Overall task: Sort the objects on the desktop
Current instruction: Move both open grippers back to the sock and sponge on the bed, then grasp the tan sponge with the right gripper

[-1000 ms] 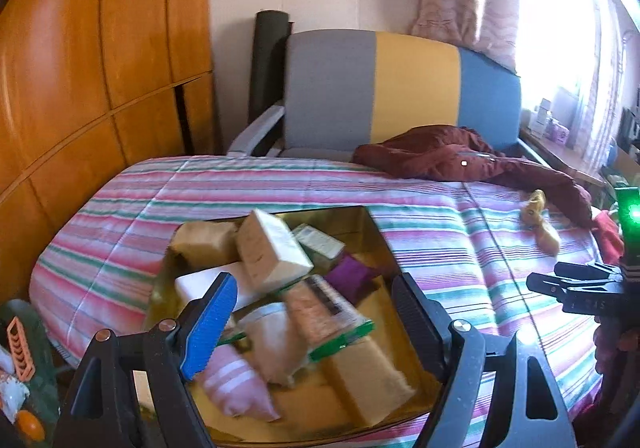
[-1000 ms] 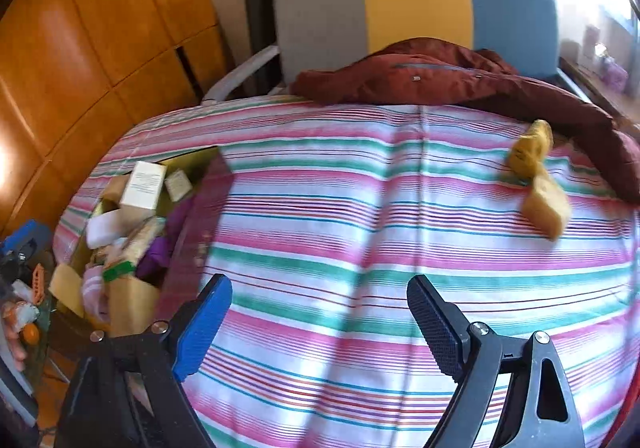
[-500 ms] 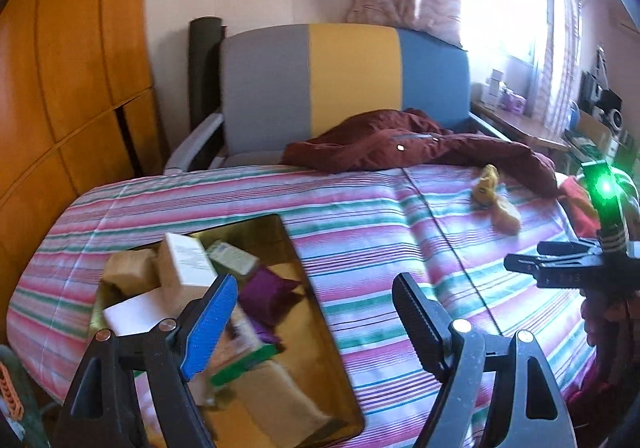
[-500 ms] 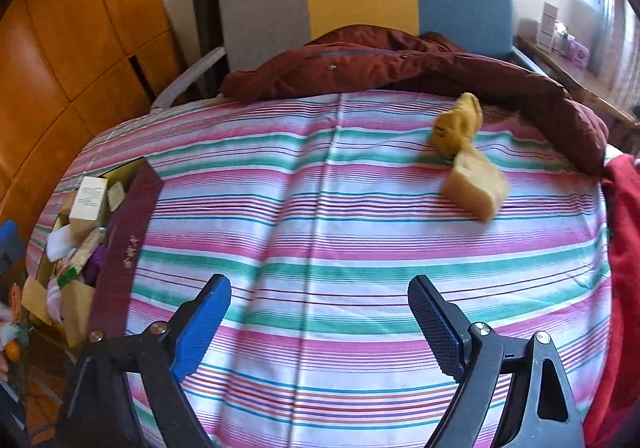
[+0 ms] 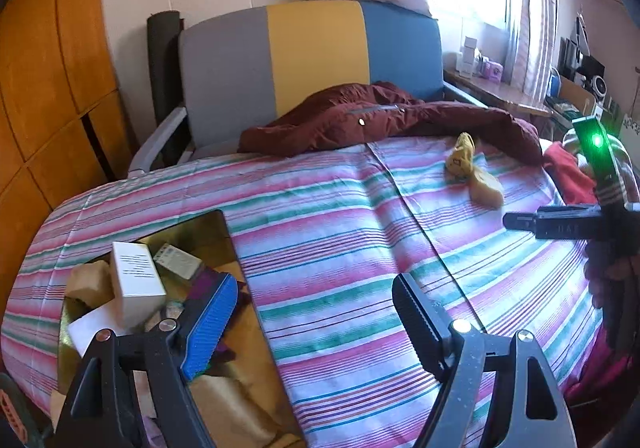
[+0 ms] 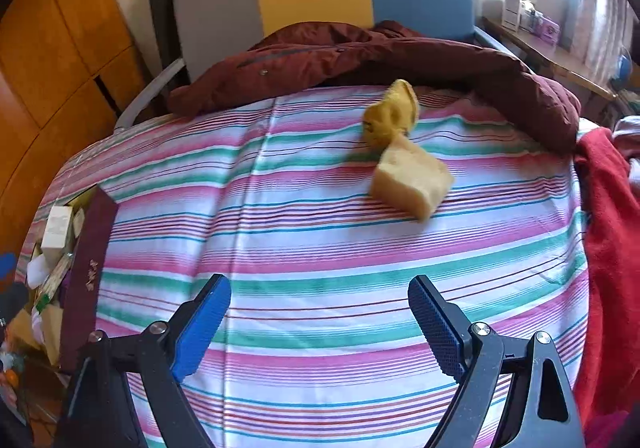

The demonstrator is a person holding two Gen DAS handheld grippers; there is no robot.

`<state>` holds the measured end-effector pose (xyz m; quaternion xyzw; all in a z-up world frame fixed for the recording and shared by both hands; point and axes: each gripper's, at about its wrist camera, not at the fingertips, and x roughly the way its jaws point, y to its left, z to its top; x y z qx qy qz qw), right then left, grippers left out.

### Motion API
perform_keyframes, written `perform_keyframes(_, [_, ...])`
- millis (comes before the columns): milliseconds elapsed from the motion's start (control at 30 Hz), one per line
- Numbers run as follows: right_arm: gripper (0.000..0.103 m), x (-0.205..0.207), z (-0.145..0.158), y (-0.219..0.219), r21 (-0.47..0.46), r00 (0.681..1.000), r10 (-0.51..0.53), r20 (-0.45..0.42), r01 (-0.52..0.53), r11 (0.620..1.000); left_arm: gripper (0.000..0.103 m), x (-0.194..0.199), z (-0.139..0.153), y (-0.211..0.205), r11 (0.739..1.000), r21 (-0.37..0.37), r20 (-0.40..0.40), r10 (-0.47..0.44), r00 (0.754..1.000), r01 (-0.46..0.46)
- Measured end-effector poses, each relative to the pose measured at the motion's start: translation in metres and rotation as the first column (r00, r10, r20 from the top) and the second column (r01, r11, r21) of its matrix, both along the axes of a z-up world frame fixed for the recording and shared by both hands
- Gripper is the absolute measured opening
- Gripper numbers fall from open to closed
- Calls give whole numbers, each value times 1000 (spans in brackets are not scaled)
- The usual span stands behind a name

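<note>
Two loose items remain on the striped cloth [image 6: 320, 248], the largest surface in view, which runs from a dark red jacket [image 6: 360, 55] at the far edge to the near side. A gold-lined box [image 5: 208, 232] sits at the left edge of the cloth, already crowded with a white carton [image 5: 136, 284], a small green packet [image 5: 178, 260] and other soft goods. Well apart from it, toward the far right, lie a tan sponge block [image 6: 412, 177] and, touching its far corner, a yellow plush toy [image 6: 390, 115]. The toy's long axis runs roughly away from the camera, narrow end toward the jacket; the block lies skewed, one corner toward the near right. The right gripper [image 6: 320, 324] hangs over bare cloth short of both, jaws spread wide and empty. The left gripper [image 5: 314, 320] hangs by the box's right edge, likewise spread and empty. Risks, as judged: since toy and block touch, a closing grasp may catch both or nudge one aside; the block may compress and slip; the cloth may bunch into the jaws; the full box may shed items on delivery.
</note>
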<state>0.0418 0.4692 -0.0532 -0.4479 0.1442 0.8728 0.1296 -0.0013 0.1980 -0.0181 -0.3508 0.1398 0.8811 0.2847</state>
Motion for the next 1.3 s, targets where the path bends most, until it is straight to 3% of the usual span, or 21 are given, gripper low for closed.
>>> perform_keyframes(800, [91,-8,-20,108,-25,979,-205,15,206,978,81,-4,-45,69,994,-39,148,-99,984,106])
perform_keyframes(1300, [99,-51,-38,123,-156,976,-217,-25,210,965,81,-7,-67,83,991,-68,195,-101,976,116])
